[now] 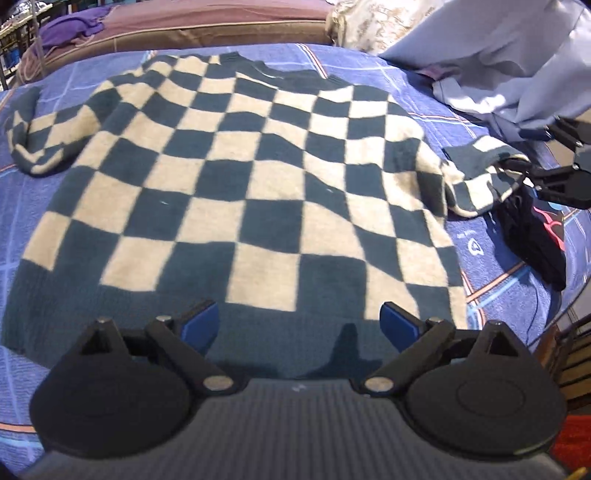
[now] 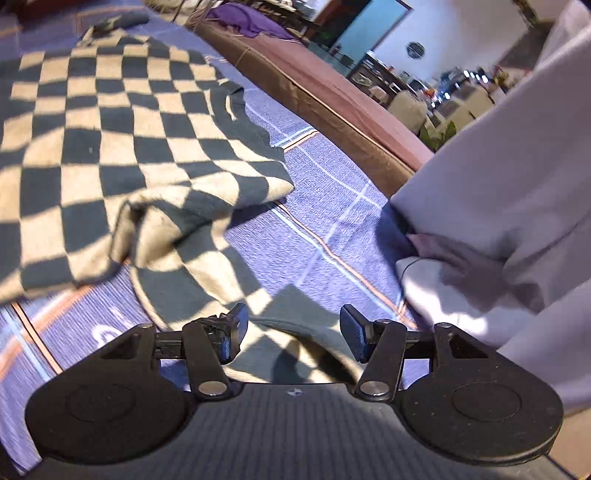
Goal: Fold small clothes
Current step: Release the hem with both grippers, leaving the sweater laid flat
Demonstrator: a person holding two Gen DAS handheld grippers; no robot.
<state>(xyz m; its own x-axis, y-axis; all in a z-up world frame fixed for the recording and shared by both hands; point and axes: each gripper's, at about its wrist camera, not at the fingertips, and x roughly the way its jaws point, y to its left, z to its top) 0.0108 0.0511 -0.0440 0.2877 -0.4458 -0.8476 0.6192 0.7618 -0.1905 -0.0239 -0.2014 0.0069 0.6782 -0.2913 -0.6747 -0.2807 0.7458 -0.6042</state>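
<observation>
A dark teal and cream checkered sweater (image 1: pixel 236 177) lies spread flat on a blue bedspread (image 1: pixel 487 258). Its left sleeve (image 1: pixel 33 140) lies bent at the far left. Its right sleeve (image 1: pixel 476 177) is bunched at the right. My left gripper (image 1: pixel 299 321) is open and empty, just above the sweater's plain teal hem. My right gripper (image 2: pixel 293 326) is open, with the right sleeve's cuff (image 2: pixel 236 295) lying between and under its fingers. In the left wrist view the right gripper (image 1: pixel 524 173) shows at the sleeve end.
A pile of pale lilac clothes (image 1: pixel 509 62) sits at the back right and also shows in the right wrist view (image 2: pixel 498 206). A dark garment (image 1: pixel 535 236) lies to the right of the sleeve. A brown mattress edge (image 2: pixel 332 107) borders the bedspread, with a purple cloth (image 1: pixel 74 29) on it.
</observation>
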